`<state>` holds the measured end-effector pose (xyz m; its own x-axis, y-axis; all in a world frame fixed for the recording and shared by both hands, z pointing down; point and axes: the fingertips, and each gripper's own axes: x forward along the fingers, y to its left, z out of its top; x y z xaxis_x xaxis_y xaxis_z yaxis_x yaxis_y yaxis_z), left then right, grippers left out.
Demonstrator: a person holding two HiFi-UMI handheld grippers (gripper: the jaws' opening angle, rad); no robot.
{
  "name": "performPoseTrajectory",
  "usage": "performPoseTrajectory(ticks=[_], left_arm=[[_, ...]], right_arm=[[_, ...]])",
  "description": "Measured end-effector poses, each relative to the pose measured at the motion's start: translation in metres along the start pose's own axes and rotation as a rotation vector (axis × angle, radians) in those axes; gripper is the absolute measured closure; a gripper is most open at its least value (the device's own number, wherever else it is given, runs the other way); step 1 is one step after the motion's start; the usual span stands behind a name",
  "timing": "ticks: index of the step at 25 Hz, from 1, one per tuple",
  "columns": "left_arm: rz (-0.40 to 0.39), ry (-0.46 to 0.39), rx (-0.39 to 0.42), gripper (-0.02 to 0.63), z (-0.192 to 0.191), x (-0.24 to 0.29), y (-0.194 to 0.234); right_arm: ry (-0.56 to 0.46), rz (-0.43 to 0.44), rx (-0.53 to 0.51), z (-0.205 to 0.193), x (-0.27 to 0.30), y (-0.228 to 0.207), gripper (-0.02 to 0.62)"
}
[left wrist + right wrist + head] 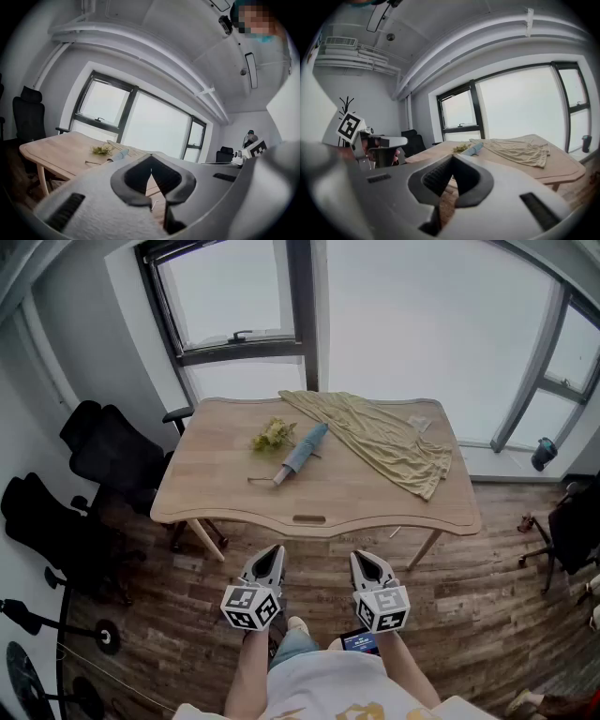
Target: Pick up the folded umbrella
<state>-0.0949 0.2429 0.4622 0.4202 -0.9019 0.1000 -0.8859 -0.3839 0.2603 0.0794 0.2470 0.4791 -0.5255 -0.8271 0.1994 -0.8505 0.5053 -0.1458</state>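
Daylight is coming through tall, dark-framed windows (422,324) behind a pale wooden table (375,507) with rounded corners, which is standing on dark plank flooring (487,587). The folded umbrella (302,452), a slim light-blue cylinder, is lying at an angle near the table's middle. A small leafy green bunch (273,435) is sitting just beside it, and a crumpled yellowish cloth (384,439) is draping across the far right side.

Only the head view is showing 2 black office chairs (117,451) at the left and both tools at once. The left gripper (270,552) and right gripper (364,559) are hovering near the person's waist, short of the table. Each gripper view is showing its own dark ribbed jaws pressing together at the tips, holding nothing. Only the gripper views are showing the white ceiling.
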Motion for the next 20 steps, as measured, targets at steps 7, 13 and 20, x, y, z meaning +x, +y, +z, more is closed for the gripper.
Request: performPoseTrajectory(ticks=[7,13,20], left_arm=[[0.009,0.013,-0.009,0.586,0.0,0.001,-0.003],[0.019,0.023,-0.031,0.586,0.003,0.004,-0.004],[0.019,0.015,-0.05,0.586,0.005,0.008,-0.005]], right_arm=[[-0.01,0.0,-0.004,0.005,-0.005,-0.007,0.584],[-0.023,0.023,0.032,0.007,-0.004,-0.008,0.584],[-0.027,0.02,0.044,0.007,-0.006,-0.015,0.584]])
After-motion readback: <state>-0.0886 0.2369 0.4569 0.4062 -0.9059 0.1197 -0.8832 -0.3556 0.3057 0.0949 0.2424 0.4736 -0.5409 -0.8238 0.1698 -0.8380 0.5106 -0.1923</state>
